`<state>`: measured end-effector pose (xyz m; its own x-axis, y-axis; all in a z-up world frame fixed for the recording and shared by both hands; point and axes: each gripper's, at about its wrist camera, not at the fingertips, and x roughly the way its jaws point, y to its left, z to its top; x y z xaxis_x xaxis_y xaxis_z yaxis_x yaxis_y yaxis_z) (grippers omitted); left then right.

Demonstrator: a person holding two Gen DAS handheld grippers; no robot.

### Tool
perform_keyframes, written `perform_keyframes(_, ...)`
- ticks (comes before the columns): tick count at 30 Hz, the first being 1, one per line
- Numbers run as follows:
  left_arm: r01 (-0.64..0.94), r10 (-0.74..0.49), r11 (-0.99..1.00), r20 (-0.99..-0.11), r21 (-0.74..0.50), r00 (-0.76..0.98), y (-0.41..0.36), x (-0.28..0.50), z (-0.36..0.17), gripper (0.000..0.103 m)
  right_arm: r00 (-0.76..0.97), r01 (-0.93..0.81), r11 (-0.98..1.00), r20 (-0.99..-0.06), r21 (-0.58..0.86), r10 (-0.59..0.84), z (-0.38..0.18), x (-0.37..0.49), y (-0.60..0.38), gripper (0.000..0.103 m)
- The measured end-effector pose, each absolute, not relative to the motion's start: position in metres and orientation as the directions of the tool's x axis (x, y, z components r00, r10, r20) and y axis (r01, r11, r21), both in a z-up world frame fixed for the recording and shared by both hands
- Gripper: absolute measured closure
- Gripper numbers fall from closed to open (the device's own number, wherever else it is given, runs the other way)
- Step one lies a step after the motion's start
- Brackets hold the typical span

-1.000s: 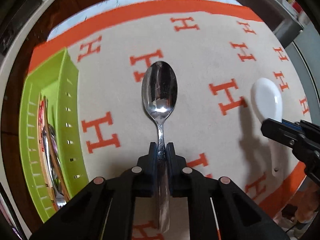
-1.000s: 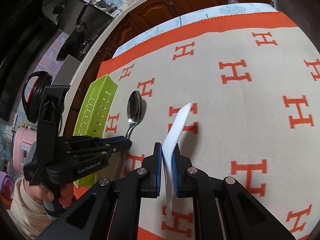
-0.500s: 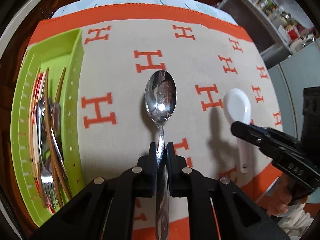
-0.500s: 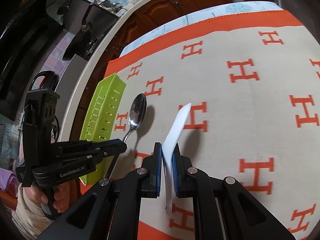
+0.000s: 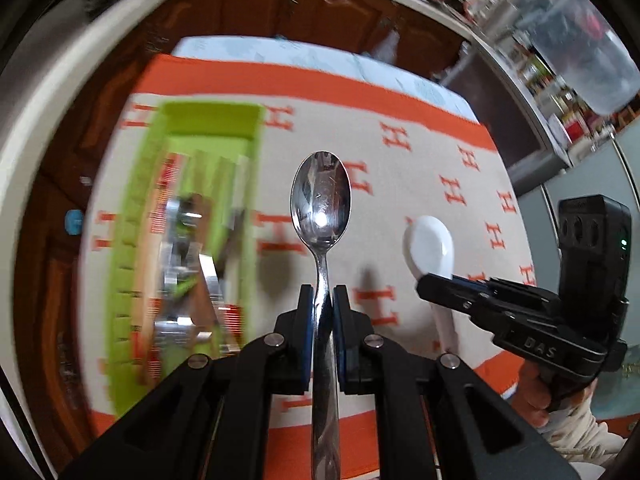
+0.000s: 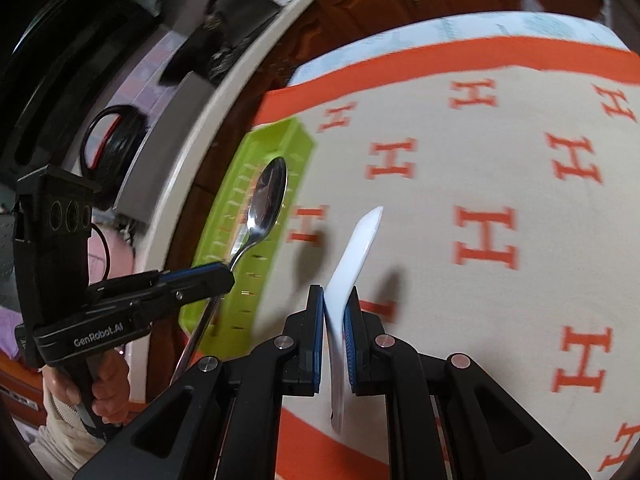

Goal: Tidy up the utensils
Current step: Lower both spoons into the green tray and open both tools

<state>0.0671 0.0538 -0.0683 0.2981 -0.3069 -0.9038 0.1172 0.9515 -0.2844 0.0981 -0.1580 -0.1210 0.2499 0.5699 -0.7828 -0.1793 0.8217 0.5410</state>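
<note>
The metal spoon (image 5: 321, 216), pinched at its handle by the left gripper (image 5: 321, 316), has been carried leftward, close beside the green tray (image 5: 208, 120). The white spoon (image 6: 352, 264) is kept clamped in the right gripper (image 6: 335, 320) above the cloth (image 6: 500, 168). Release into the tray seems next.

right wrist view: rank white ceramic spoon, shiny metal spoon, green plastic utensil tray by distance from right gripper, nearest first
1. White ceramic spoon: clamped in the right gripper, edge-on.
2. Shiny metal spoon: to the left, held by the left gripper, above the table.
3. Green plastic utensil tray: behind that spoon, by the cloth's left edge.
</note>
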Motion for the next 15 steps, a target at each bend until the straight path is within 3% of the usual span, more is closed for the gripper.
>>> perform_keyframes(9, -0.01, -0.16, 0.984, -0.915, -0.176, 0.371, 0.13, 0.065, -0.078, 0.097, 0.219, -0.232, 0.778, -0.748, 0.583, 0.626, -0.095, 0.121, -0.068, 0.094)
perform_keyframes(11, -0.02, -0.141, 0.987, -0.919, -0.159, 0.369, 0.14, 0.066, -0.089, 0.103, 0.217, -0.224, 0.774, -0.744, 0.592, 0.632, -0.095, 0.128, -0.052, 0.094)
perform_keyframes(15, -0.034, -0.153, 0.983, -0.907, -0.181, 0.392, 0.149, 0.073, -0.103, 0.103, 0.234, -0.204, 0.789, -0.754, 0.579, 0.614, -0.102, 0.143, -0.019, 0.094)
